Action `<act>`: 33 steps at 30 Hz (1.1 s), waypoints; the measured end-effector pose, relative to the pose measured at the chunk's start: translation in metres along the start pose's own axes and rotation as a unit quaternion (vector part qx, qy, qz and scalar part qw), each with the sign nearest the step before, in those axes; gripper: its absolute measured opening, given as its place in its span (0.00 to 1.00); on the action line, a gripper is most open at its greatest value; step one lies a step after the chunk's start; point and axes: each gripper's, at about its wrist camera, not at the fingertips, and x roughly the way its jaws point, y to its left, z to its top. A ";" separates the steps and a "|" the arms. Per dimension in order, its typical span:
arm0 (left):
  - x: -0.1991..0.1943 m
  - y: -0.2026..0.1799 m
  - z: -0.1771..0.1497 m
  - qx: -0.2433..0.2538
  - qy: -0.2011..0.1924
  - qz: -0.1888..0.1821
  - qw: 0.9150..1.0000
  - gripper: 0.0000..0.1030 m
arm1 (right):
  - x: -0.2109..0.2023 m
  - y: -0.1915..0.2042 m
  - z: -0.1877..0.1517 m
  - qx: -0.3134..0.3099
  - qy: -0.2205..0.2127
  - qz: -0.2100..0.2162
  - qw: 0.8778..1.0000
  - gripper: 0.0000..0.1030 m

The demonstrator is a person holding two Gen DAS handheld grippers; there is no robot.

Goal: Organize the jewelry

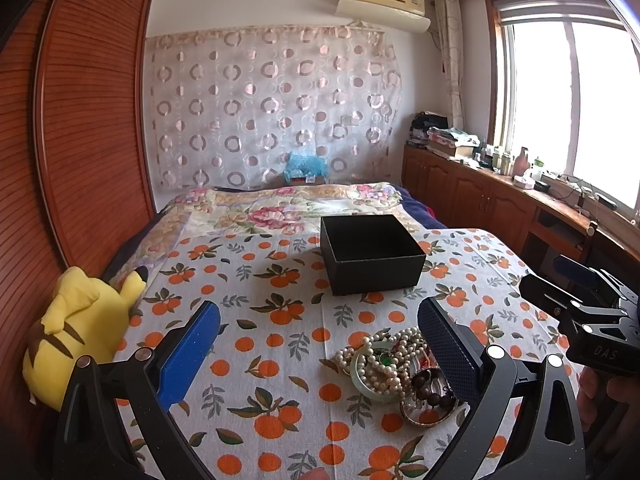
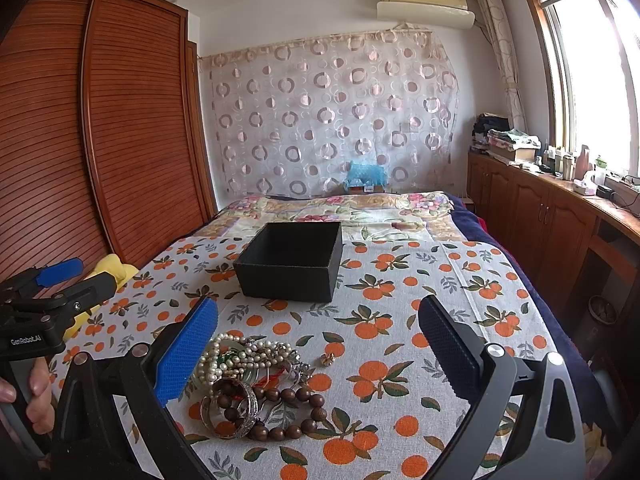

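One black box (image 2: 290, 262), open-topped, stands on the orange-print cloth (image 2: 400, 280) toward its far edge. One heap of jewelry (image 2: 256, 380) lies nearer the front edge of the cloth, apart from the box. In the heap can be counted: one string of brown beads (image 2: 288, 412), one engraved metal bangle (image 2: 240, 408), one pale green bangle (image 1: 372, 380), and white pearls (image 2: 240, 350) whose number of strands cannot be told. One small gold piece (image 2: 327, 359) lies alone just right of the heap.

Two tongs appear. The left gripper (image 1: 320, 320) is spread wide; the heap lies between its fingers, against the right finger (image 1: 448, 344), which covers part of it. The right gripper (image 2: 318, 316) is likewise spread wide; the heap lies beside its left finger (image 2: 188, 344), touching or nearly so. Neither pinches anything.

One yellow plush (image 1: 76, 328) sits at the cloth's left edge, half hidden in the right view by the other tool. A hand (image 2: 36, 392) is cut off at the frame edge.
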 end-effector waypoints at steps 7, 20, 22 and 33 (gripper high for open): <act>-0.004 -0.002 0.005 0.000 0.002 0.001 1.000 0.93 | 0.000 0.000 0.000 0.000 0.000 0.000 1.000 0.98; 0.002 0.002 -0.004 0.000 0.001 0.000 1.000 0.93 | 0.000 0.000 0.000 0.000 0.000 0.001 1.000 0.98; 0.003 0.002 -0.005 -0.001 0.001 -0.001 1.000 0.93 | 0.000 0.000 0.000 0.000 0.000 0.001 1.000 0.98; 0.011 0.005 -0.018 -0.003 0.008 0.001 1.000 0.93 | -0.001 -0.002 -0.005 -0.001 0.004 0.005 1.000 0.98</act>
